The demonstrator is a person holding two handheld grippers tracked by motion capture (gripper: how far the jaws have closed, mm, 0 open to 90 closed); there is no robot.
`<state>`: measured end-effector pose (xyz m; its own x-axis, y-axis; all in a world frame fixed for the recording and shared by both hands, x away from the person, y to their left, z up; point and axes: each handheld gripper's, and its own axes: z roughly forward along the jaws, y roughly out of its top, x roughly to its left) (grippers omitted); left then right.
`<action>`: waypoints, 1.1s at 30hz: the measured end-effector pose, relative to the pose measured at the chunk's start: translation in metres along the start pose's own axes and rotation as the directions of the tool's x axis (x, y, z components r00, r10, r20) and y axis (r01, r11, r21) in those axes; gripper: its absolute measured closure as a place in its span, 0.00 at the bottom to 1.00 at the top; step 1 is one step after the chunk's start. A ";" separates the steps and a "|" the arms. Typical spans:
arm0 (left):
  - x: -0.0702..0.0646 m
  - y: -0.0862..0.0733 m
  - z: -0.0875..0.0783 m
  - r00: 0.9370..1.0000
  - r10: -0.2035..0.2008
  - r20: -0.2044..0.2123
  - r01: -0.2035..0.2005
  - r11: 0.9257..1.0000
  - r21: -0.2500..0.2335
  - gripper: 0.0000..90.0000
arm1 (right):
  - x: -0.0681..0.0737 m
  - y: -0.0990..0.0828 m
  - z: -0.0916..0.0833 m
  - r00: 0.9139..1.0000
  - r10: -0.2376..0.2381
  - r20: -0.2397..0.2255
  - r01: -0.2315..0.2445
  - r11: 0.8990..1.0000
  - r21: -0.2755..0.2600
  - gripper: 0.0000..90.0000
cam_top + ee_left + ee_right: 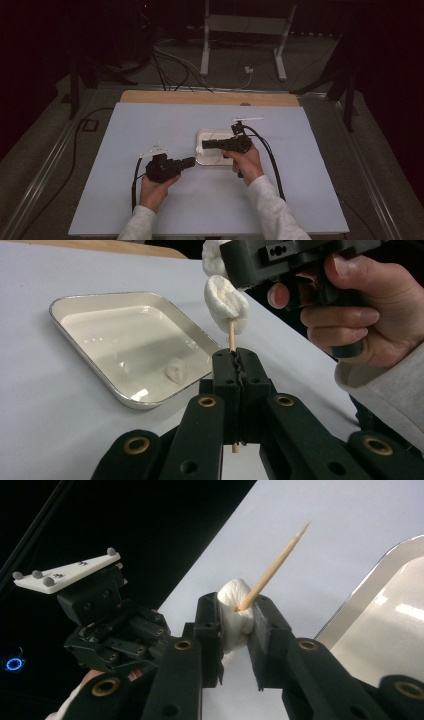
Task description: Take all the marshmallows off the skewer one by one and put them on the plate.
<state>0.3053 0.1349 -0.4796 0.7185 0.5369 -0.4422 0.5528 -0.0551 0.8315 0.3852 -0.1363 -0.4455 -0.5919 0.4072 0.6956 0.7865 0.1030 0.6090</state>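
My left gripper (235, 357) (192, 161) is shut on a thin wooden skewer (232, 337) that stands up from its jaws. One white marshmallow (226, 304) is threaded on the skewer, and a second (212, 255) sits above it. My right gripper (237, 610) (205, 145) comes in from the right and is shut on that upper marshmallow (235, 607), both pads pressing its sides. The skewer's tip (272, 567) pokes out past it. Beside them lies a shallow white tray (100, 295) (199, 137) (370, 580), with one small marshmallow (176, 371) near its front corner.
A pale grey mat (150, 120) covers the wooden table (210, 97). A small white piece (247, 119) lies behind the tray and another (156, 148) behind my left gripper. Cables and stand legs (205, 50) are on the floor beyond.
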 end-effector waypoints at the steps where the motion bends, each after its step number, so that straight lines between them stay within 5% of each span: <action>1: 0.000 0.000 0.000 1.000 0.002 0.000 -0.002 1.000 0.001 1.00 | 0.000 0.000 0.000 1.000 0.001 0.003 -0.001 1.000 0.000 0.87; 33: 0.000 -0.002 -0.003 0.999 0.053 0.004 -0.053 0.998 0.025 1.00 | -0.007 0.012 -0.020 0.998 0.049 0.026 -0.047 0.997 -0.065 0.89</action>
<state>0.3035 0.1372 -0.4803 0.7486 0.5295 -0.3991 0.5245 -0.1047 0.8449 0.3957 -0.1565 -0.4354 -0.5481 0.4347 0.7145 0.8003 0.0243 0.5991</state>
